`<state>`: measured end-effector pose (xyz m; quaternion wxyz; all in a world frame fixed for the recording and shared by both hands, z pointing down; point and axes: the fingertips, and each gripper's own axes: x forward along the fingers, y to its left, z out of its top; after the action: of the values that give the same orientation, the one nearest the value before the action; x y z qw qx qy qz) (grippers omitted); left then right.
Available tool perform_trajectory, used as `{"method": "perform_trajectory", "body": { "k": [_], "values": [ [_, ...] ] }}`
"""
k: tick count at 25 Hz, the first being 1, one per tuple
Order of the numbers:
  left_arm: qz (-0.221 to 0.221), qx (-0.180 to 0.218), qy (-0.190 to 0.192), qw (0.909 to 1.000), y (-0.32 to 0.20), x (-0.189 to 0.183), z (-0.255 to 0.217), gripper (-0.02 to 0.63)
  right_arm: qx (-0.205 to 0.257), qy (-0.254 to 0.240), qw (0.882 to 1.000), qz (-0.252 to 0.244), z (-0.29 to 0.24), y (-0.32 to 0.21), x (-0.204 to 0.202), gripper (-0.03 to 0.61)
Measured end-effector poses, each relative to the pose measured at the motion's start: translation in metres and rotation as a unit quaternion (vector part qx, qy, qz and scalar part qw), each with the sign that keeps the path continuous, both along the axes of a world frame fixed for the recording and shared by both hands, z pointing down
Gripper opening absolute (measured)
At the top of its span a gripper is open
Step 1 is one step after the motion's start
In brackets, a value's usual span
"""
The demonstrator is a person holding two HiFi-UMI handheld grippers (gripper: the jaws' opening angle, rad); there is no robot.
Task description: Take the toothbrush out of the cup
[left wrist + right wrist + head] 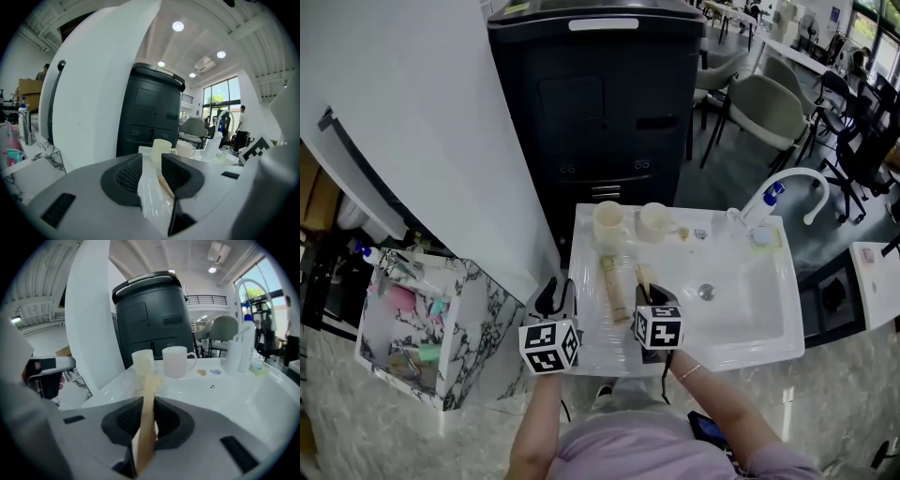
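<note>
- The slim tan wooden-looking toothbrush (149, 401) is found outside both cups, pinched between the jaws of the right gripper (147, 422) and held low over the white sink counter (589, 281).
- The cream cup (609, 222) and the white handled mug (654, 222) stand at the counter's back, well apart from it; no brush is seen in either.
- The left gripper (151, 176) is spread, with nothing between its jaws.
- Removal is judged done; at most 1 step, setting down, may be left.

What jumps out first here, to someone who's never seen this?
A tall black cabinet looms behind the white sink counter. In front, the right gripper is shut on a pale wooden toothbrush above the counter's left side, with a cream cup and a white mug side by side at the back edge.
</note>
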<state>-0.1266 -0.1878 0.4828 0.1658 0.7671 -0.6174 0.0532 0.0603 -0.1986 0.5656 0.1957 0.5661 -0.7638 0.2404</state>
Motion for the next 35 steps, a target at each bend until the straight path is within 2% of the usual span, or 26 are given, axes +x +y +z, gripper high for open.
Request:
{"method": "perform_trajectory", "body": {
  "k": [10,18,24,30,35],
  "values": [
    [-0.020,-0.011,-0.003,0.9997,-0.002,-0.006,0.009,0.129,-0.053,0.059,0.997,-0.024,0.046,-0.020,-0.009,0.064],
    [-0.031,-0.016,-0.005,0.9994,-0.004,-0.009,0.012,0.129,-0.057,0.080,0.994,-0.052,0.054,-0.023,-0.016,0.099],
    [-0.031,-0.015,-0.003,0.9994,-0.007,-0.004,0.012,0.129,-0.036,0.062,0.996,-0.058,0.041,-0.026,-0.018,0.137],
    [-0.018,-0.013,-0.003,0.9997,-0.010,0.007,0.012,0.129,0.022,0.005,0.999,-0.042,-0.012,-0.024,-0.012,0.132],
    [-0.004,-0.009,-0.002,0.9999,-0.012,0.017,0.009,0.130,0.055,-0.039,0.997,-0.038,-0.050,-0.015,-0.005,0.123]
  ]
}}
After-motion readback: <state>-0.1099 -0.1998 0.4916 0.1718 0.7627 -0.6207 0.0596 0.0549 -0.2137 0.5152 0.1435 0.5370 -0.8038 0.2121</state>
